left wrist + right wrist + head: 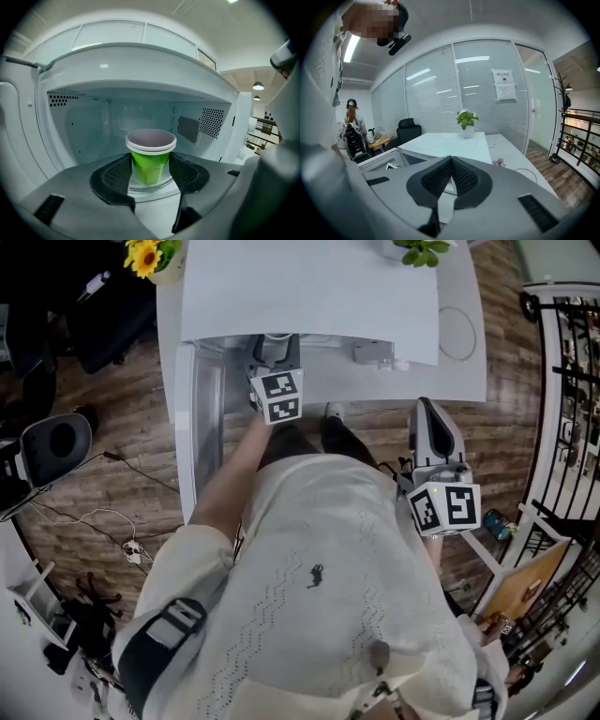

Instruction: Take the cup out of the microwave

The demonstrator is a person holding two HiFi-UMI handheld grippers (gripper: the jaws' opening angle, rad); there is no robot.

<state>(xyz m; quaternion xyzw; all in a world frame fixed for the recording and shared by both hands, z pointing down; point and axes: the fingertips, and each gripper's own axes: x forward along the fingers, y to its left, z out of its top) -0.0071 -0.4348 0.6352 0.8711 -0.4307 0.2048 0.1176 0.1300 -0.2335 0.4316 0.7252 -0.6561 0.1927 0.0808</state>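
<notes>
Inside the open microwave [79,136], a green cup [150,164] with a white rim is standing up straight on the round glass plate [157,188], in the middle of the oven floor. The left tool [150,159] is reaching in through the opening, and its two black pads are sitting wide apart with the cup right between them. One pad [117,176] is waiting just beside the left side of the cup and the other is just beside the right side. They are looking very close to the cup, but I cannot tell if they are touching it, and the cup is not being lifted. Seen from the head, the microwave is sitting on a white table [464,334], and its door [202,427] is hanging open on the left. The person's left arm is stretching toward that opening. The right tool [451,159] is staying out of the microwave, over the wood floor [94,484] near the table edge. Its pads are pressing together and are pinching nothing. It is pointing across the table toward a small green plant in a white pot [467,124], which is standing in front of a glass wall [431,93].
</notes>
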